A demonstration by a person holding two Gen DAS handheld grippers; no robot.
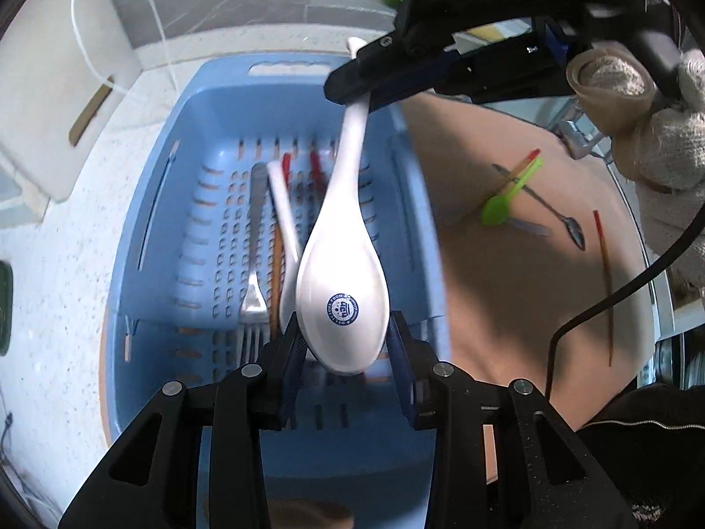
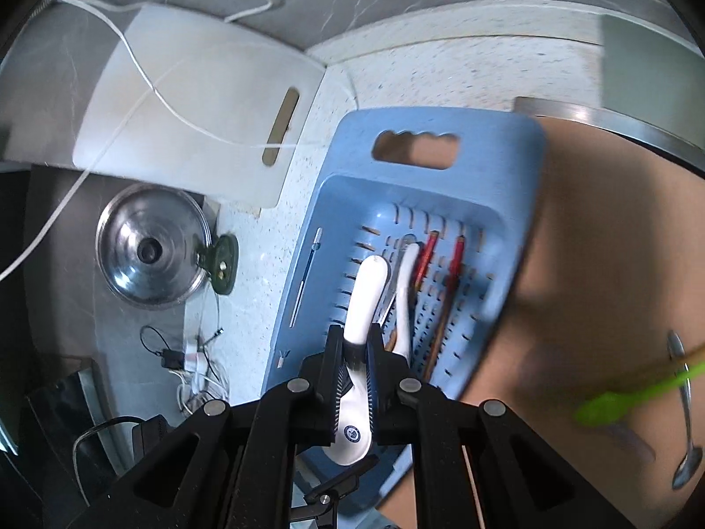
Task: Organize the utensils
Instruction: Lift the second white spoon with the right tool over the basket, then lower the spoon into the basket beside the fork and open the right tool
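Left wrist view: motion blur smears the blue basket (image 1: 145, 203) and the fork (image 1: 255, 264), second white spoon (image 1: 282, 216) and red-tipped chopsticks (image 1: 315, 167) lying in it; the basket's near end is cut off behind the left gripper (image 1: 346, 344). The white ceramic spoon (image 1: 341, 273) hangs above the basket. Its bowl sits between the left fingers, which stand partly open and clamp its sides. The right gripper (image 1: 352, 88) is pinched nearly closed on the handle near its tip. Out on the desk (image 1: 506, 291), a green spoon (image 1: 498, 209) and a metal spoon (image 1: 573, 229) lie loose and blurred.
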